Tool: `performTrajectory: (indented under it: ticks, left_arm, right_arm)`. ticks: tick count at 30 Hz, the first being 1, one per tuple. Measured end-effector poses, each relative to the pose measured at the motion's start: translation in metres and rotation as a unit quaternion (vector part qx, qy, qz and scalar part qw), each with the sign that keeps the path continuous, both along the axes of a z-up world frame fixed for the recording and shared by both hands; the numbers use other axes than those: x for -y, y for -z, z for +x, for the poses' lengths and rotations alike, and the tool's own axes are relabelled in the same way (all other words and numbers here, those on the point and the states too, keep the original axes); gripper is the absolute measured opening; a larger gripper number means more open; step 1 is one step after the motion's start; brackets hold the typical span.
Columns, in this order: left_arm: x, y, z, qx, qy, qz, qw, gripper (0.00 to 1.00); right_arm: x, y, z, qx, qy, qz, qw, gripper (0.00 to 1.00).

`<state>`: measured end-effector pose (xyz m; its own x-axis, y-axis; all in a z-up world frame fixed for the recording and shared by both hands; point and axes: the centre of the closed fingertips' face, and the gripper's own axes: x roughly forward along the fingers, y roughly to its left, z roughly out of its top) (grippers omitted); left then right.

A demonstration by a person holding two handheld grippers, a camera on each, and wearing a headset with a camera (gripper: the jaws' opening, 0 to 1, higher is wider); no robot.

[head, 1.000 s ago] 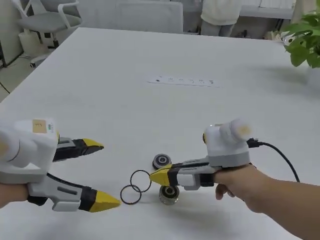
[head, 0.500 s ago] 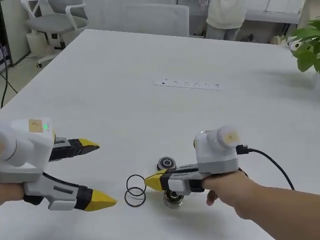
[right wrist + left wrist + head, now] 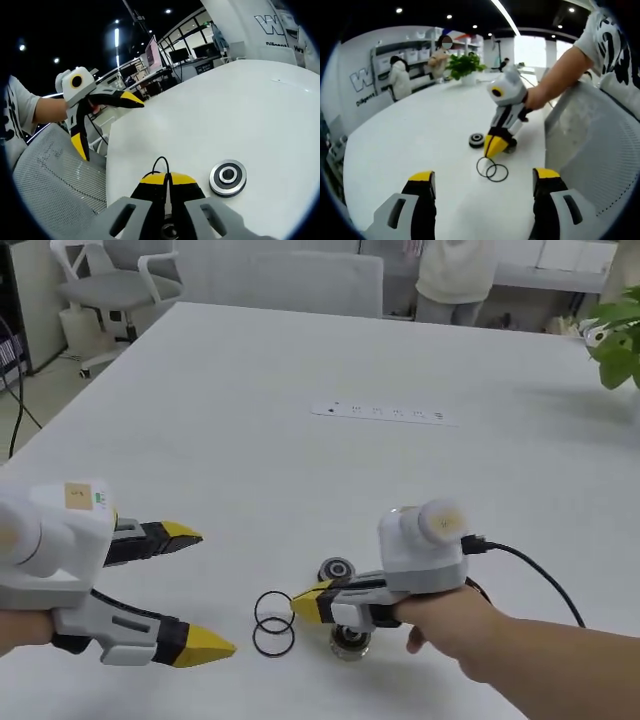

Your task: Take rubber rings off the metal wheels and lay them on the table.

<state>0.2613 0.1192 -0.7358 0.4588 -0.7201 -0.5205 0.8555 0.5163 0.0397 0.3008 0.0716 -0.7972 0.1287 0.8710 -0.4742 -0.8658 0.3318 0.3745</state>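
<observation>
Though in office, white table (image 3: 300, 370), chair (image 3: 110, 285).

White table (image 3: 300, 450). Reference item: the exposed metal wheel (image 3: 336, 570), lying flat.

- Second metal wheel (image 3: 350, 642): just nearside of the reference wheel, partly covered by the right gripper (image 3: 297, 605).
- Two black rubber rings lie flat to the near left of the reference wheel, meeting edge to edge: far ring (image 3: 273, 605) and near ring (image 3: 273, 638).
- Right gripper: jaws together, tips at the far ring's right edge. A black cable (image 3: 530, 575) trails off to the right.
- Left gripper (image 3: 212, 591): well left of the reference wheel, jaws spread wide, clear of both rings.
- Power strip (image 3: 383, 413): well beyond the reference wheel.
- Office chair (image 3: 110, 280), plant (image 3: 620, 335) and standing person (image 3: 455, 275): past the table's far edge.
</observation>
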Motion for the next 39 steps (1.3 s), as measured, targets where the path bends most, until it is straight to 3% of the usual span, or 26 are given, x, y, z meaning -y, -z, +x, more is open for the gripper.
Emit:
performTrajectory:
  ticks: [8,17,31,39]
  left_arm:
    - [0.0,0.0,-0.002,-0.001,0.002,0.002,1.0,0.81]
    - [0.0,0.0,-0.001,0.0,0.002,0.002,1.0,0.81]
    - [0.006,-0.002,0.003,-0.001,0.005,0.001,1.0,0.8]
    - [0.012,-0.004,0.007,0.0,0.011,-0.001,0.9999,0.8]
  right_arm:
    - [0.0,0.004,0.003,0.018,0.0,-0.012,0.9998,0.0]
    - [-0.002,0.0,0.004,0.031,-0.002,-0.007,0.9995,0.08]
    - [-0.007,-0.035,-0.004,0.042,-0.017,0.051,0.9977,0.14]
    - [0.003,-0.053,0.001,0.055,-0.012,0.066,0.9962,0.18]
